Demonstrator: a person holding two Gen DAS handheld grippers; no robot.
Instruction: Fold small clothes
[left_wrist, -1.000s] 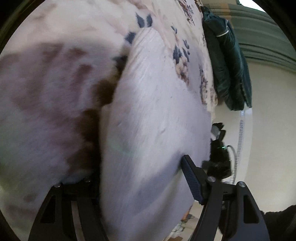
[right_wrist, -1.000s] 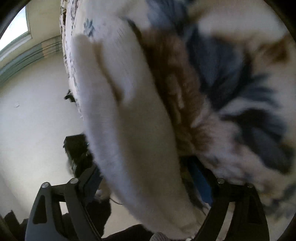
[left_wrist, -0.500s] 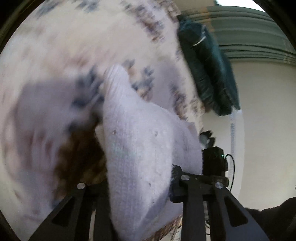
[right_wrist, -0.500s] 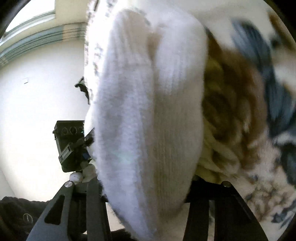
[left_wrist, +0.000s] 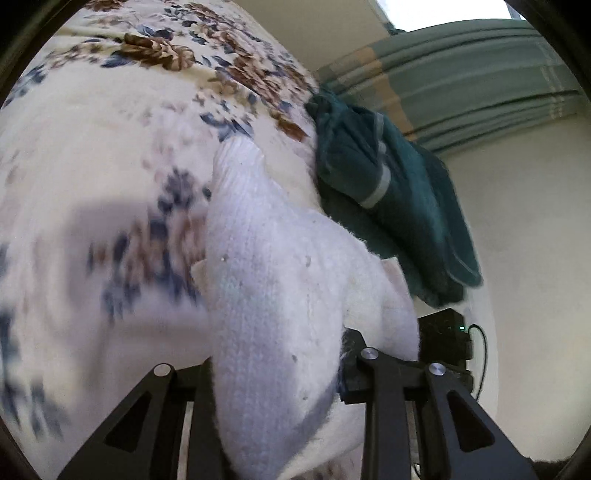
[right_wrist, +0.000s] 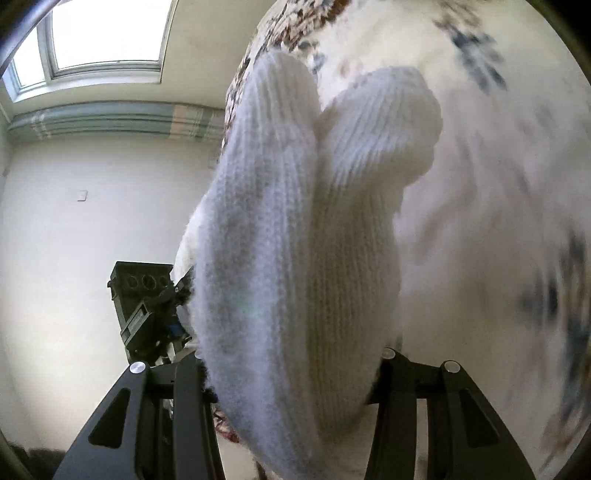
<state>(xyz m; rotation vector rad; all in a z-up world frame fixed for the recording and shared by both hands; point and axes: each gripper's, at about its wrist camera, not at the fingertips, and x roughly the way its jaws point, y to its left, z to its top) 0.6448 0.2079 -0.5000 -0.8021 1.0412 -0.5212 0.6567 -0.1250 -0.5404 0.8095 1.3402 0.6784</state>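
Note:
A white knitted garment (left_wrist: 266, 258) hangs bunched over the floral bedspread (left_wrist: 92, 147). My left gripper (left_wrist: 277, 362) is shut on one part of it; the right pad (left_wrist: 347, 354) presses into the knit, and the left finger is hidden behind the fabric. In the right wrist view the same garment (right_wrist: 295, 203) shows as two thick ribbed folds side by side. My right gripper (right_wrist: 291, 365) is shut on this thick bundle, with both fingertips buried in the cloth. The garment is lifted off the bedspread (right_wrist: 480, 184).
A dark teal garment (left_wrist: 388, 206) lies folded at the bed's far edge. A black device (left_wrist: 443, 336) with a cable is beyond the knit, and a black device (right_wrist: 144, 295) shows left of it in the right wrist view. Green curtains (left_wrist: 461, 74), a window (right_wrist: 103, 33) and pale walls stand behind.
Both grippers went from open around the flat garment to shut on it. They then rose and drew back, pulling the knit up off the bedspread.

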